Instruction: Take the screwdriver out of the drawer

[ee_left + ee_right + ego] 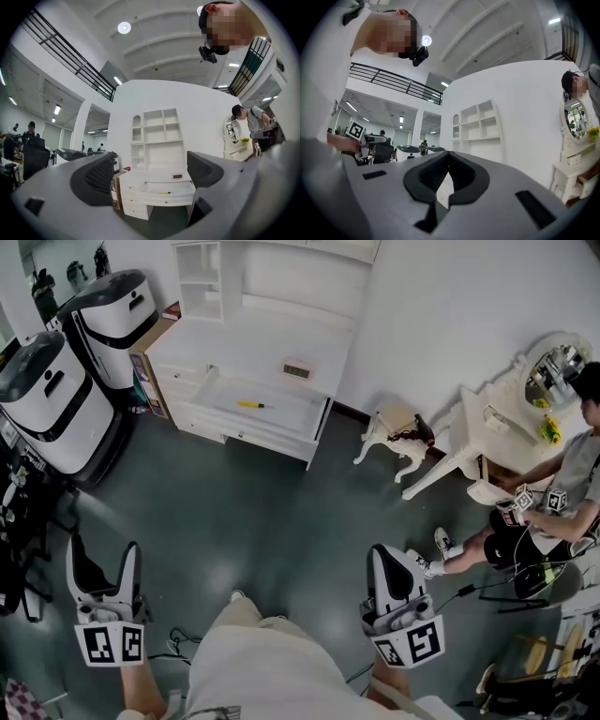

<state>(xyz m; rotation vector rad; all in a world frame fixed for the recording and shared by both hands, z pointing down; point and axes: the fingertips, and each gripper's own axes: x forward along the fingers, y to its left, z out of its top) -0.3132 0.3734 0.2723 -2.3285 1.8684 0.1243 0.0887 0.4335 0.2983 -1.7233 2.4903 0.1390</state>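
Note:
A yellow screwdriver [251, 404] lies in the open drawer [286, 414] of a white desk with shelves, far across the floor from me. In the left gripper view the screwdriver [164, 192] shows small, inside the drawer [176, 189], framed between the jaws. My left gripper [101, 561] [150, 172] is open and empty, held low at my left side. Low at my right side, my right gripper [390, 570] [448, 158] is shut, its pads together with nothing between them. Both grippers are well short of the desk.
Two white and black machines [56, 399] stand at the left, with a cardboard box [150, 357] beside the desk. A small white stool [398, 435] and a white dressing table [487, 423] stand at the right, where a seated person [562, 493] holds grippers. Dark floor lies between me and the desk.

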